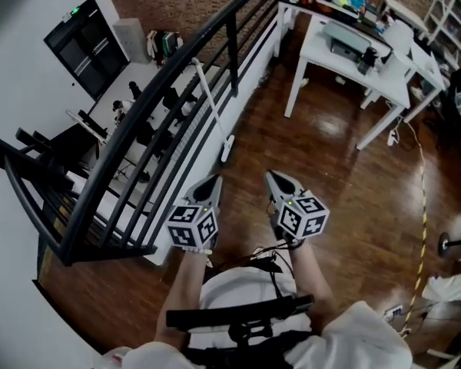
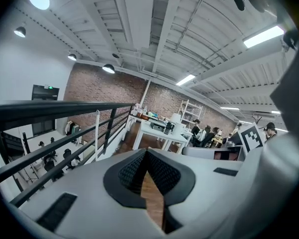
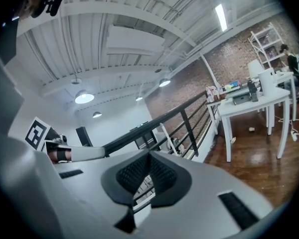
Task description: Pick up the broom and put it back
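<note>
The broom has a white handle and leans upright against the black railing, its head by the white ledge at the floor. It also shows as a thin white stick in the left gripper view, broom, and in the right gripper view, broom. My left gripper and right gripper are held side by side over the wooden floor, short of the broom and pointing toward it. Both are shut with nothing between the jaws, as the left gripper and right gripper show in their own views.
A white table with a printer and clutter stands ahead to the right. A yellow cable runs along the floor at the right. The railing guards a drop to a lower floor on the left. Several people sit beyond the table.
</note>
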{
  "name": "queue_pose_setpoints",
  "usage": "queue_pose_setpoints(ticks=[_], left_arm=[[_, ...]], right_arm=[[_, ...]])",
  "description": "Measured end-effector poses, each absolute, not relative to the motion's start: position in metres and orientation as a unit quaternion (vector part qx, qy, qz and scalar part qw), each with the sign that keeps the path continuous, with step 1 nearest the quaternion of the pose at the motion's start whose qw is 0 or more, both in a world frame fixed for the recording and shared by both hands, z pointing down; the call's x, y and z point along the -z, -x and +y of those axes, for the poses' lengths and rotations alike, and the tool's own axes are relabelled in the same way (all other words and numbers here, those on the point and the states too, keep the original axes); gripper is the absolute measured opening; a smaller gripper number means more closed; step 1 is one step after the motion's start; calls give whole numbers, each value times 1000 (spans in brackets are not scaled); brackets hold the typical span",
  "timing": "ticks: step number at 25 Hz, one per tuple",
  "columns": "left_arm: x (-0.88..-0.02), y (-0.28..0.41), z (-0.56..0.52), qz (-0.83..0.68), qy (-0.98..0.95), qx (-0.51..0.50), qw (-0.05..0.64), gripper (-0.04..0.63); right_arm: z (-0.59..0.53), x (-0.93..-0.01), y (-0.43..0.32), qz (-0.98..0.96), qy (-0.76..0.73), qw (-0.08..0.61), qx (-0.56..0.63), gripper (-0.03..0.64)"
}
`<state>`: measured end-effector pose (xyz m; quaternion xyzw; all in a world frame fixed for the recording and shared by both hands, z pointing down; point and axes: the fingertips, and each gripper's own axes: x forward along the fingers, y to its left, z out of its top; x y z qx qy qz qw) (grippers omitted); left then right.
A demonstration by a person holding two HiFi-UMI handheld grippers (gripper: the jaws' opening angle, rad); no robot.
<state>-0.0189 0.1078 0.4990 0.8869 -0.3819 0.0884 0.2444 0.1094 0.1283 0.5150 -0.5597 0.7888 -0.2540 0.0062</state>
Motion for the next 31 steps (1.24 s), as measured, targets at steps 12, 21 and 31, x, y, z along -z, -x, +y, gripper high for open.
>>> queue_pose_setpoints(ticks=[12,21,31], left_arm=[[-492,63,102,-364,-895,-86,244,-12],[-491,77,102,-347,-902,-84,244,-12],[-488,78,99,-339,-905,-82,242,-12]], right_arm=[[135,-508,-61,774,583,-20,245,9],[137,-506,-41,769,593,-28,239,11],[133,-504,-36,768,595,-31,233,11]])
